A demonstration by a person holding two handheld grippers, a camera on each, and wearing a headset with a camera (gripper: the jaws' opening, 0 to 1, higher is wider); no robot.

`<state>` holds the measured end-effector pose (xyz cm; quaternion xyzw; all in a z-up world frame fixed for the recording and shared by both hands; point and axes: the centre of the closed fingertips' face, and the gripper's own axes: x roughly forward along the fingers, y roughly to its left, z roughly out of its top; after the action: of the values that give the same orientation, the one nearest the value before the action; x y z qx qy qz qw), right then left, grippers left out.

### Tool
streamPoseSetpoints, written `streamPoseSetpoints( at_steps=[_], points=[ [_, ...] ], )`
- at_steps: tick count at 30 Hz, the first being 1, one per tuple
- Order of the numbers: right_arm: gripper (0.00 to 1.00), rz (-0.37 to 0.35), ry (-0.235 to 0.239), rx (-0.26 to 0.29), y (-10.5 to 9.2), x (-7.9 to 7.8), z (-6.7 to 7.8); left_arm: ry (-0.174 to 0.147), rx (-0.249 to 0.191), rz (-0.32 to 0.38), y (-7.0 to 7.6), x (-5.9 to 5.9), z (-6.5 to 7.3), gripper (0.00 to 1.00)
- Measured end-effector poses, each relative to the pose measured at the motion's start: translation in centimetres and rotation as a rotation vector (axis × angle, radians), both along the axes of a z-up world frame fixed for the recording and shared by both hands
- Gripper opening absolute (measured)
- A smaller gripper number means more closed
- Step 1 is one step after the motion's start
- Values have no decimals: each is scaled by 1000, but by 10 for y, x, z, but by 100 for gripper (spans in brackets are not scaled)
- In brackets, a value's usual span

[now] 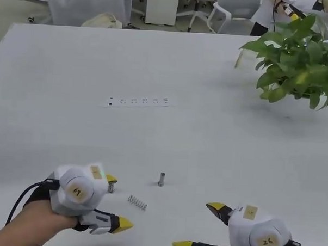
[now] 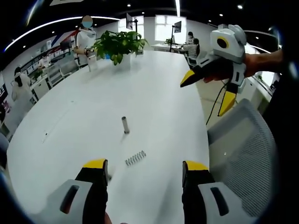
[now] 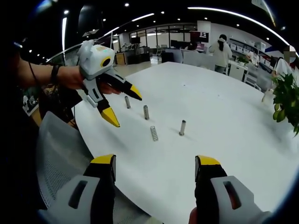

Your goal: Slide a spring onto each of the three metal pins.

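I hold the left gripper (image 1: 119, 201) and the right gripper (image 1: 198, 226) with jaws released, grasping nothing. One loose spring (image 1: 137, 202) lies flat on the worktop (image 1: 207, 136), at 7 o'clock from an upright pin (image 1: 161, 179).

My white bench in an open-plan office.

The bench (image 1: 57, 69) is broad, pale and matte, with a white power strip (image 1: 139, 102) lying flat near its middle and a leafy potted plant (image 1: 302, 63) toward its far right. A grey mesh chair (image 2: 247, 158) sits at the edge nearest me, and office chairs (image 1: 226, 14) stand beyond the far edge. The dark ceiling carries spot lamps (image 3: 127, 4) and light strips (image 3: 224, 10). Bright windows (image 2: 164, 22) line the far wall.
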<state>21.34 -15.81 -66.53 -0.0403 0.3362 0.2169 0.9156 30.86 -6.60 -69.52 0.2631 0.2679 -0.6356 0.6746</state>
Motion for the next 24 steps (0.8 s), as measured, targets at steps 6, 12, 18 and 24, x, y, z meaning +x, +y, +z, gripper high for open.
streamPoseSetpoints(
  at_steps=[6, 12, 18, 24],
  points=[
    [68, 1, 2, 10, -1, 0, -1, 10, 24, -25, -12, 1, -16, 59],
    [68, 6, 5, 16, -1, 0, -2, 37, 45, -39, -25, 0, -35, 58],
    [68, 8, 11, 19, -4, -1, -3, 70, 72, -43, -34, 2, -55, 57],
    [68, 6, 7, 27, -7, 2, 0, 125, 78, -18, -39, 5, -68, 55]
  ],
)
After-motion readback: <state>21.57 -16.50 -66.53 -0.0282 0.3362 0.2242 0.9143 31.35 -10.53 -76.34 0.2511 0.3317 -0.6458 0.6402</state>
